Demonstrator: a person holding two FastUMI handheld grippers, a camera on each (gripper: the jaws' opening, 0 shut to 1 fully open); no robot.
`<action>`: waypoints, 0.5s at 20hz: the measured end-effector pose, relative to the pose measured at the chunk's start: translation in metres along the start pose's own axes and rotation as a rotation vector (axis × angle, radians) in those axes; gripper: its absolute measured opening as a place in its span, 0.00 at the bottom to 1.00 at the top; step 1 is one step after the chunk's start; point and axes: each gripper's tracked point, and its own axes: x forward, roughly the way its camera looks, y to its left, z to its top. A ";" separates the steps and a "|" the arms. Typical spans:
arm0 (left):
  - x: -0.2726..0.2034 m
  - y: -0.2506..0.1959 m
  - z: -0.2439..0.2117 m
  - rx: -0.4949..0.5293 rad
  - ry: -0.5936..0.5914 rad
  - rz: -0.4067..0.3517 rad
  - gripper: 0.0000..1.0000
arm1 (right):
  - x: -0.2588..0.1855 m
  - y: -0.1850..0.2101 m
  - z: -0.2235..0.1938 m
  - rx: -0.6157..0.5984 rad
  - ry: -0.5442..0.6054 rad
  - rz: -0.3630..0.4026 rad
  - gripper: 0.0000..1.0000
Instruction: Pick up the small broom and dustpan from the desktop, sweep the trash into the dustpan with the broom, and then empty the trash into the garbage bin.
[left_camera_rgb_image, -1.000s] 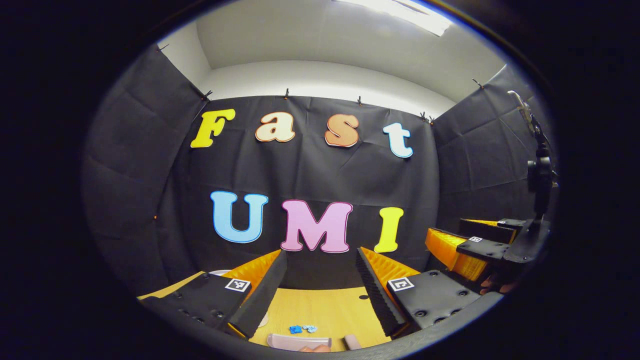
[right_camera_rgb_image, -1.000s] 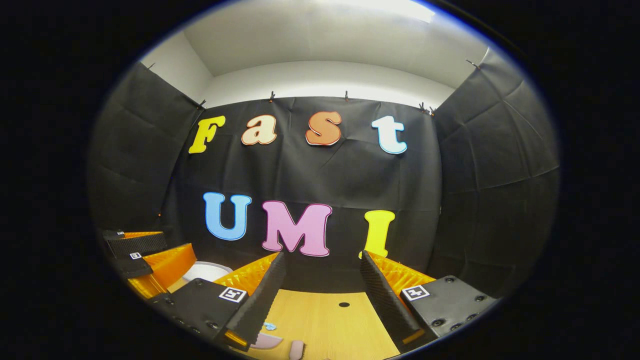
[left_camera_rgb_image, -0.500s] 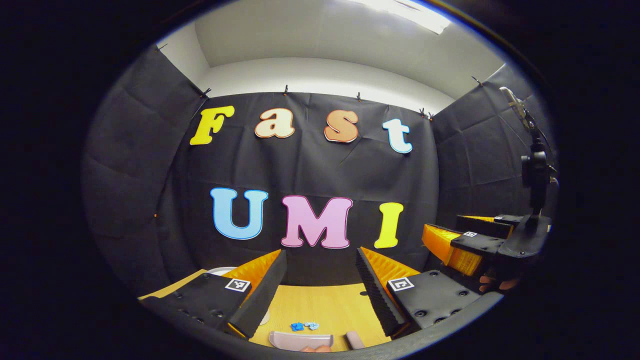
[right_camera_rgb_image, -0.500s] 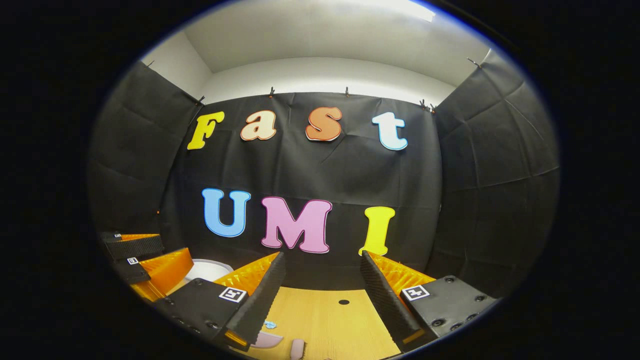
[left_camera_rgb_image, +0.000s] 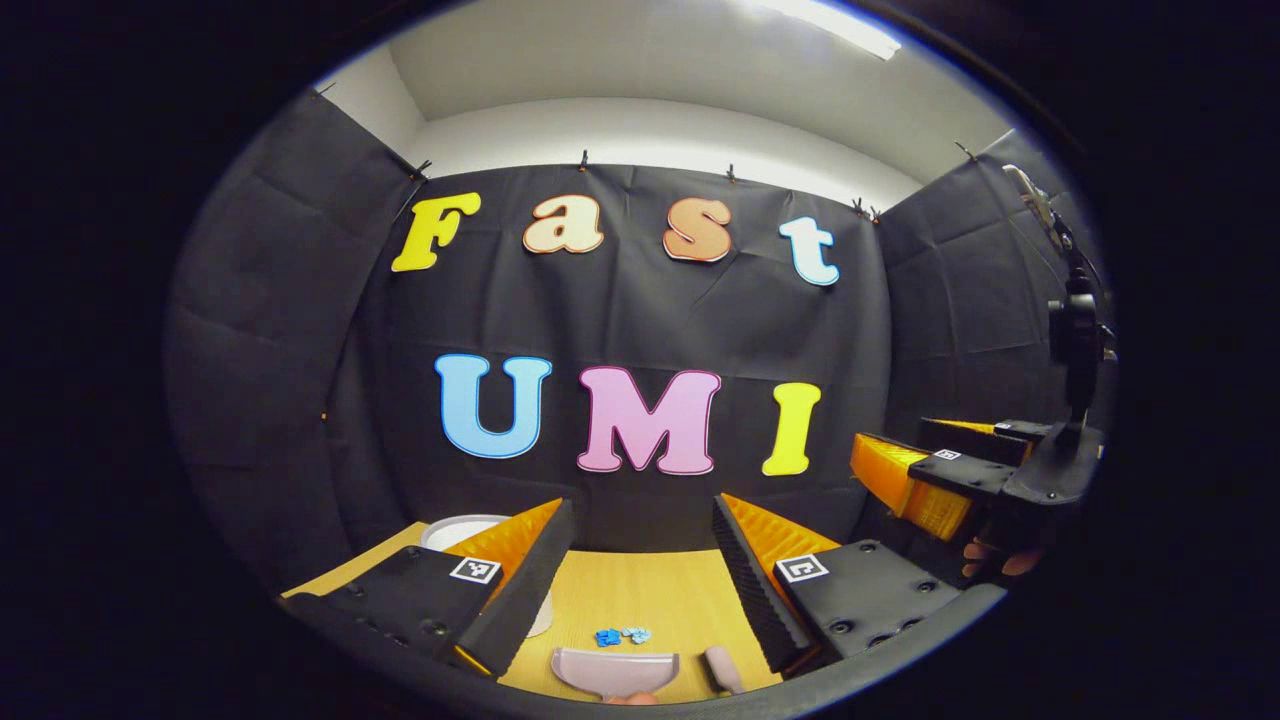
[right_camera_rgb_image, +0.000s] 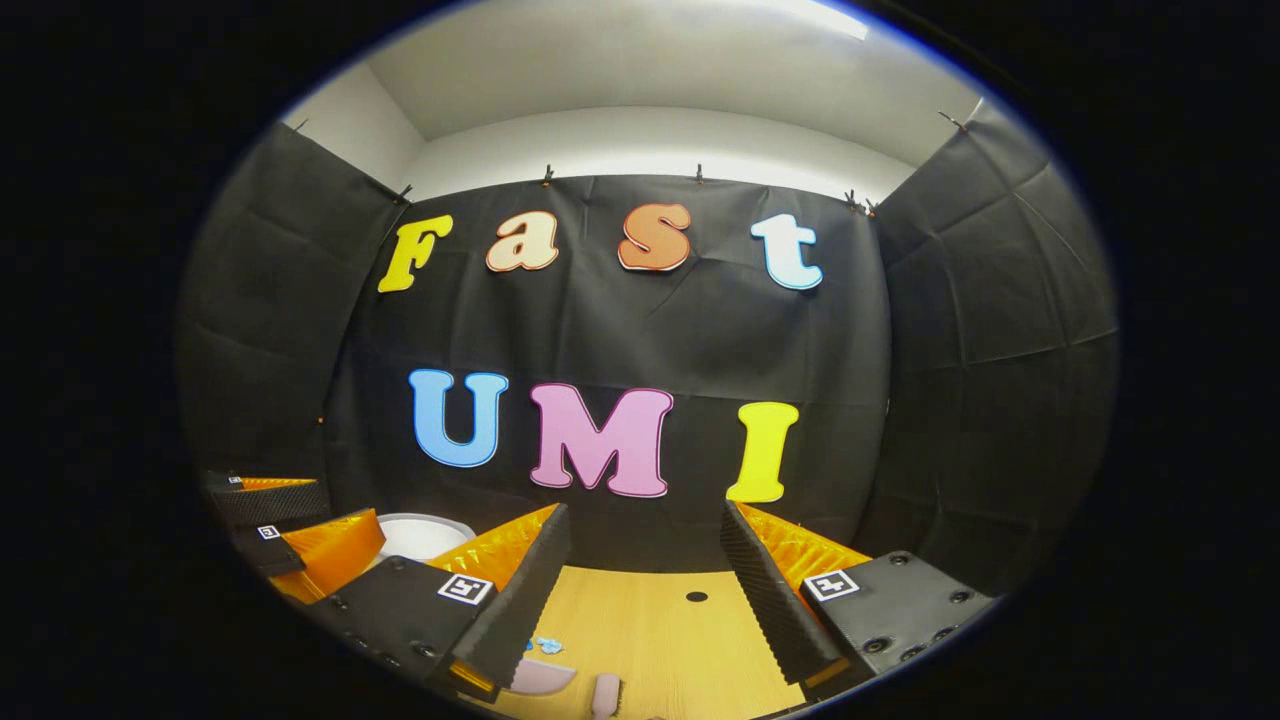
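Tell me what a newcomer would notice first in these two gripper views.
Probably the open left gripper, its fingers framing the wooden desktop. Between them, near the bottom edge, lie the blue trash, the pale dustpan just before it, and the broom beside that. The open right gripper hangs far right, a white garbage bin far left.

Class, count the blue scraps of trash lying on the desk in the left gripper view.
2: a darker blue scrap and a paler blue scrap right beside it, both just beyond the dustpan. More may be hidden behind the fingers.
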 end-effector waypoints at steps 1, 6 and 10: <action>0.000 0.002 -0.001 -0.005 0.002 0.002 0.82 | 0.002 0.004 0.000 -0.002 0.003 0.004 0.91; 0.004 0.004 -0.014 0.005 0.057 -0.001 0.82 | 0.008 0.009 -0.007 -0.010 0.017 0.003 0.91; 0.010 0.002 -0.074 -0.005 0.266 0.007 0.82 | 0.016 0.015 -0.056 0.029 0.131 0.005 0.92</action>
